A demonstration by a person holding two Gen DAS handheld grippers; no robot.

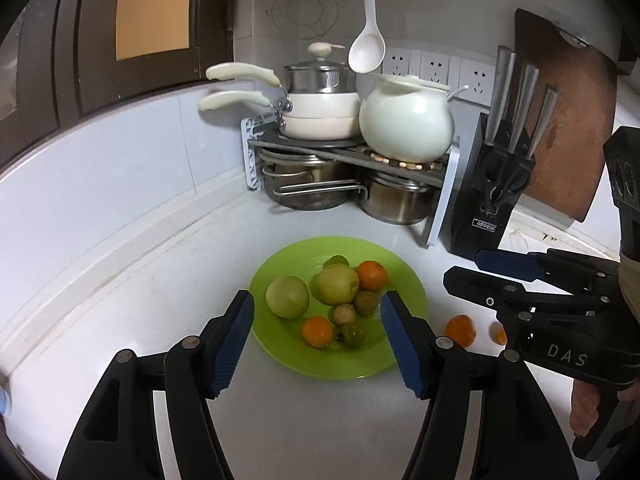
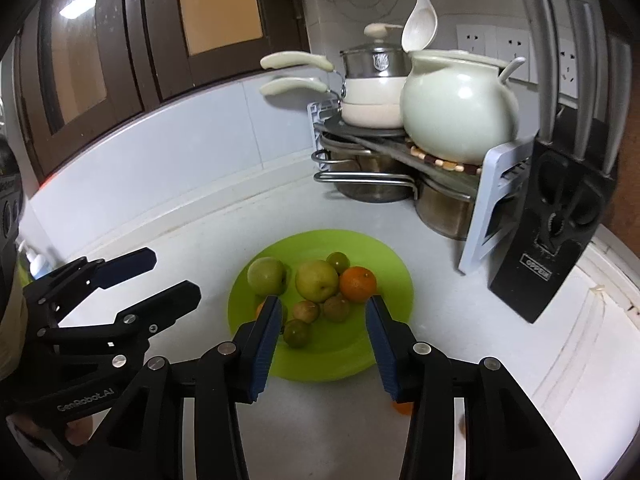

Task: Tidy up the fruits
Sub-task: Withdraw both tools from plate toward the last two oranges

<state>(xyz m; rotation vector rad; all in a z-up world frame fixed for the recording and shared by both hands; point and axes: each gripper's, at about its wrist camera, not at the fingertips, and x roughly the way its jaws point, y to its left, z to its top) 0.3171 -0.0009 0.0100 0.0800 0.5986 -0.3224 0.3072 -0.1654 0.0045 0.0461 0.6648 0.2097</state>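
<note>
most fruit sits on the green plate [image 1: 404, 280], two oranges [image 1: 461, 330] left outside; both grippers [image 1: 316, 336] [image 2: 323, 344] gape wide, empty.

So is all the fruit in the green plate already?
No. Two oranges sit on the counter right of the green plate; the other fruit lies in it.

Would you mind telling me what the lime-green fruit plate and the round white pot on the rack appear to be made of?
The lime-green round plate looks like plastic or melamine: uniform bright colour, soft dull sheen, thin rim. The round white pot looks like glazed ceramic: thick rounded body with crisp, glossy highlights. Neither is certain from looks alone.
</note>
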